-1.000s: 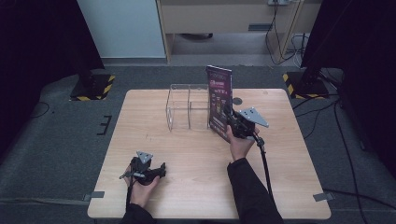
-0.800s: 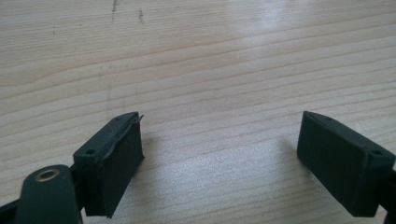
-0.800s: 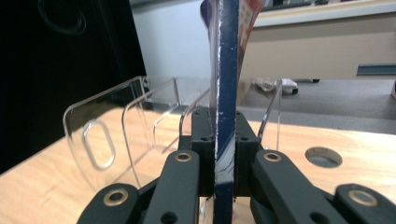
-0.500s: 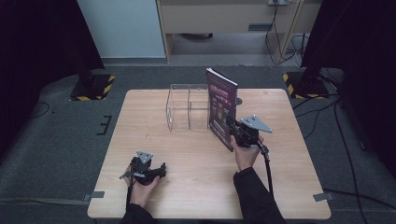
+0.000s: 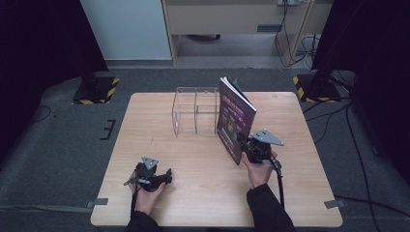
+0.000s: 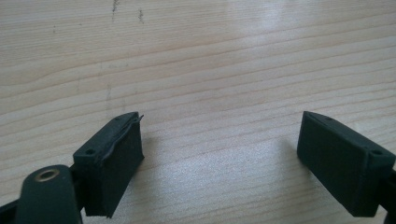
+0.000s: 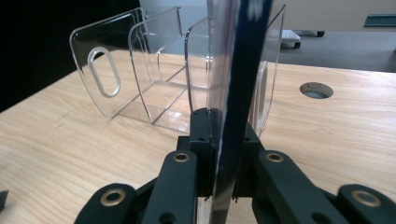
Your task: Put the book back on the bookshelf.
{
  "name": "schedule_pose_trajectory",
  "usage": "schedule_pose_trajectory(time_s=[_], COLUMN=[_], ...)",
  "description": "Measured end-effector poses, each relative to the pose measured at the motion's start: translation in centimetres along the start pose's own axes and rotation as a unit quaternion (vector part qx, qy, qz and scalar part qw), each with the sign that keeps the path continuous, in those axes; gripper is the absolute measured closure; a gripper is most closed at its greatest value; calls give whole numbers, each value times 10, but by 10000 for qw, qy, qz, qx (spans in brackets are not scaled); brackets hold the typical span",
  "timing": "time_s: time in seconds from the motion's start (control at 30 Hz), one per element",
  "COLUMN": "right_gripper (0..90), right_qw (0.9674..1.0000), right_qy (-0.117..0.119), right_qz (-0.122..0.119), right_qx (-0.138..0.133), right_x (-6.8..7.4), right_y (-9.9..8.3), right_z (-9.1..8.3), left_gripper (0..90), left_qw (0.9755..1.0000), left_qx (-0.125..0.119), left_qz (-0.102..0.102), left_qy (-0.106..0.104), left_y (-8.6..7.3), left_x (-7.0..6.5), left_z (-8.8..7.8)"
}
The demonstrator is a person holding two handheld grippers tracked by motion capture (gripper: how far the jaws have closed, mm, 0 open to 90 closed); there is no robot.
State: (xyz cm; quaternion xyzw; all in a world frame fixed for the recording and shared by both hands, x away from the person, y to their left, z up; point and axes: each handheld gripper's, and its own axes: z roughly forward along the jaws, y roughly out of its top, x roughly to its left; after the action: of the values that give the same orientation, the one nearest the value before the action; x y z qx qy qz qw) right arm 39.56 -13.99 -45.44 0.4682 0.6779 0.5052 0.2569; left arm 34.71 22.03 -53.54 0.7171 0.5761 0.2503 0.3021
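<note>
At three o'clock on the worktop (image 5: 145, 121), the right hand-held gripper (image 5: 246, 145) clamps an upright magazine (image 5: 234, 118), not yet in the rack (image 5: 193, 113); the left hand-held gripper (image 6: 219, 154) gapes empty.

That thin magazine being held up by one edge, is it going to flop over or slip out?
Probably floppy: the magazine is thin, and its top pages fan apart above the right gripper. It looks glossy, so it may be slippery, though the jaws are clamped tightly on its lower edge. Held upright from one spot, it may sag or swing sideways.
</note>
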Motion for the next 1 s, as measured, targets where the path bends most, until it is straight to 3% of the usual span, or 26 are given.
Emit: schedule_pose_trajectory(time_s=[0.23,0.47,0.6,1.0], right_gripper=[774,807,839,844], right_qw=[9999,9999,9997,9995], right_qy=[109,-108,-123,-182], right_qz=[-21,-5,213,142], right_qx=[-69,60,55,-229], right_x=[2,0,-3,1], right_y=[15,37,38,48], right_z=[-8,-5,-3,5], left_gripper=[129,129,129,129], left_qw=[10000,10000,10000,10000], left_qx=[4,-7,-4,-5], left_qz=[-5,-16,-16,-14], left_qy=[-4,-1,-3,-5], left_y=[0,0,0,0], left_x=[0,0,0,0], left_z=[0,0,0,0])
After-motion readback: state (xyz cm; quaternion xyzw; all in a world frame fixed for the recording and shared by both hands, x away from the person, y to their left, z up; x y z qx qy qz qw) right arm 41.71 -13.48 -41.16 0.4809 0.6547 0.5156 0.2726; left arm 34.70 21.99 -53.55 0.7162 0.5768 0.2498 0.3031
